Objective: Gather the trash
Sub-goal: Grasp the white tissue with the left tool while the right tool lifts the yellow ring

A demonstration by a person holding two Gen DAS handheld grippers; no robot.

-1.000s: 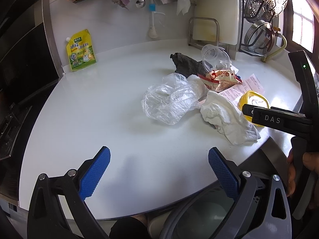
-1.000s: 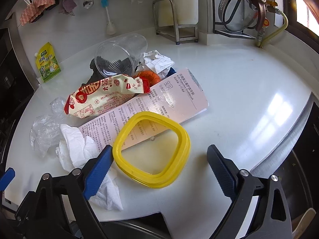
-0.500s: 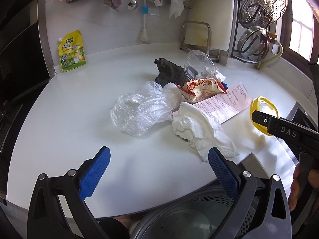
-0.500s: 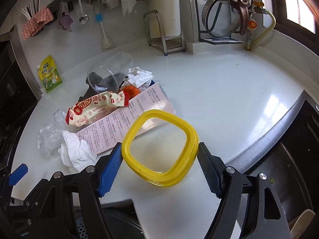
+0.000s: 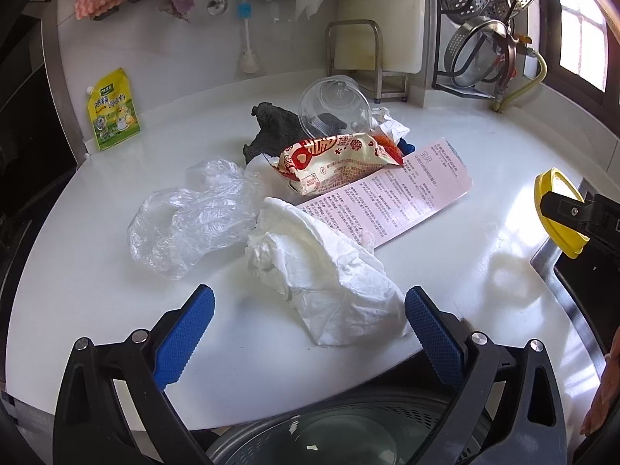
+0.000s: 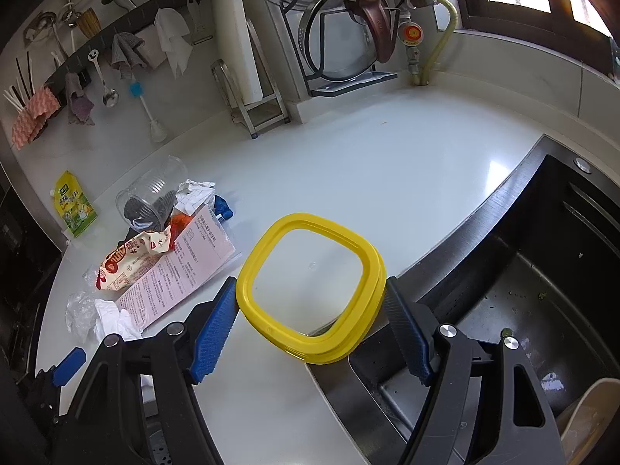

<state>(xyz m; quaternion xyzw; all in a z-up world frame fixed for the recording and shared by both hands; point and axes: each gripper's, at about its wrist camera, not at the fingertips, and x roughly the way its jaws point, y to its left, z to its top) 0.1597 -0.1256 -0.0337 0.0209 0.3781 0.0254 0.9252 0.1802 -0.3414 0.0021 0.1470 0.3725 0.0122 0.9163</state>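
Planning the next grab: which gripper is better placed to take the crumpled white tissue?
Left. The left gripper is open with the white tissue between its fingers; the right gripper is shut on the yellow lid.

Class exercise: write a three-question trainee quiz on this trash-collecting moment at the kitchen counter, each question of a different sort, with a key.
1. True or false: the right gripper is shut on the yellow lid.
2. Multiple choice: what lies nearest the open left gripper? A) clear plastic cup B) crumpled white tissue C) green-yellow pouch
3. Fill in: the red-and-white snack wrapper lies partly on the pink printed ____.

Key: 1 true; 2 B; 3 leaflet.
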